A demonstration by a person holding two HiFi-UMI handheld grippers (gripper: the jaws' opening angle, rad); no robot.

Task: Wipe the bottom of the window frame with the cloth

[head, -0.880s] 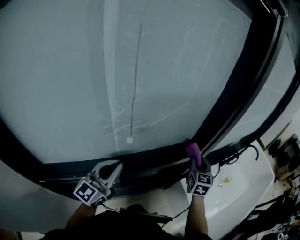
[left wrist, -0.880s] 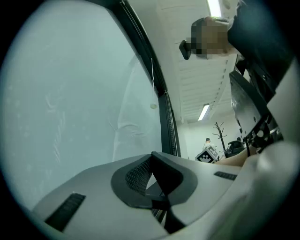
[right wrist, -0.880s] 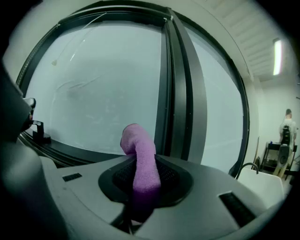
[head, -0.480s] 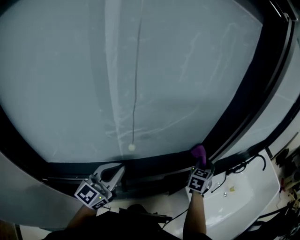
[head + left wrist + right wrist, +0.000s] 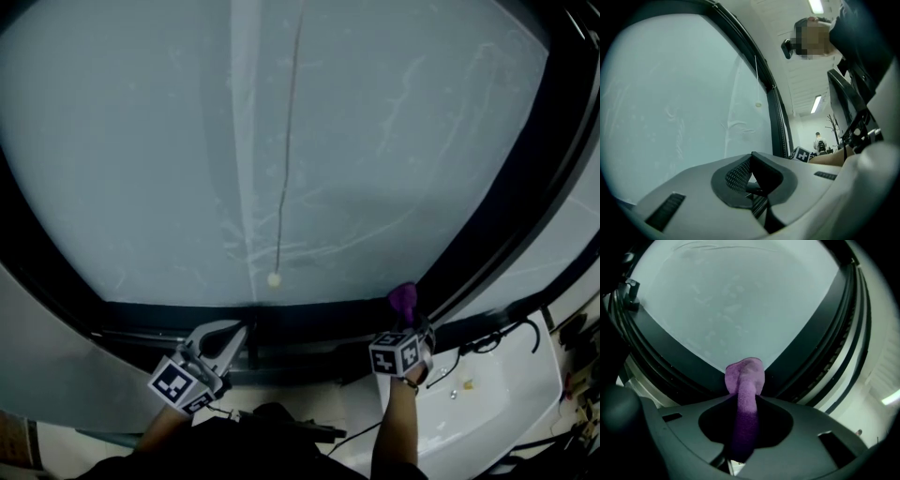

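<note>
While the left gripper (image 5: 240,334) hangs with jaws closed on nothing by the bottom rail of the window frame (image 5: 309,317), the right gripper (image 5: 406,317) clamps the purple cloth (image 5: 403,296) — its tip at the frame's bottom right corner.

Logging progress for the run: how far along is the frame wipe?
Done: purple cloth is clamped in the right tool. In hand: its tip sits at the right corner of the bottom frame rail. Left: no wipe marks show, so coverage is unclear; the rail toward the shut, empty left tool likely remains.
</note>
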